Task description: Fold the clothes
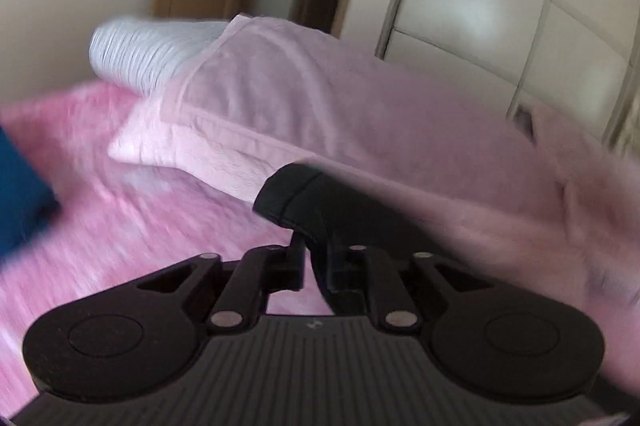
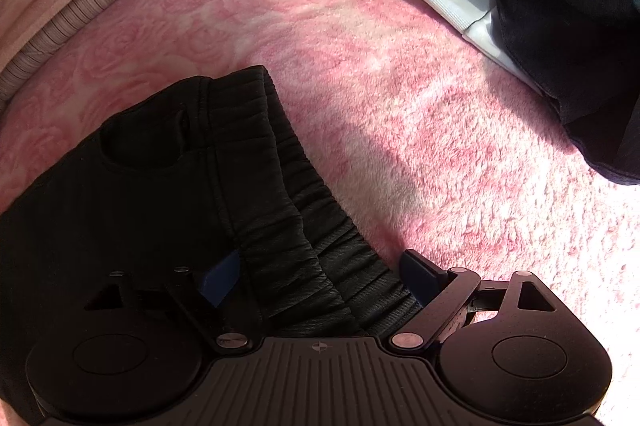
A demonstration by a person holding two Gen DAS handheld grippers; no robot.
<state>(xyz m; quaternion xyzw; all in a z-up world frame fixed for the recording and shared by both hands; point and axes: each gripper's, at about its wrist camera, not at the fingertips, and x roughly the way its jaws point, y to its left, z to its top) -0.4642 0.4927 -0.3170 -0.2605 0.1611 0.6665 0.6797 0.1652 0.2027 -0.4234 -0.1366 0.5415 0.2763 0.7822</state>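
On pink blanket (image 2: 400, 85), right gripper (image 2: 320, 278) jaws wide astride black trousers' waistband (image 2: 320, 226), left gripper (image 1: 316, 258) jaws pinching black cuff (image 1: 296, 193).

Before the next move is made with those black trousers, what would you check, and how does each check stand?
1. Left hand-held gripper has hold of the black cloth end: ok, the cloth is clamped between its fingers.
2. Right hand-held gripper grips the waistband: cannot tell; the jaws stand wide with the waistband between them.
3. Bare pink blanket beside the trousers for folding: ok.
4. Dark blue garment and white garment lie apart from the trousers: ok.
5. Left wrist view sharp enough to judge the cloth: not ok, blurred.
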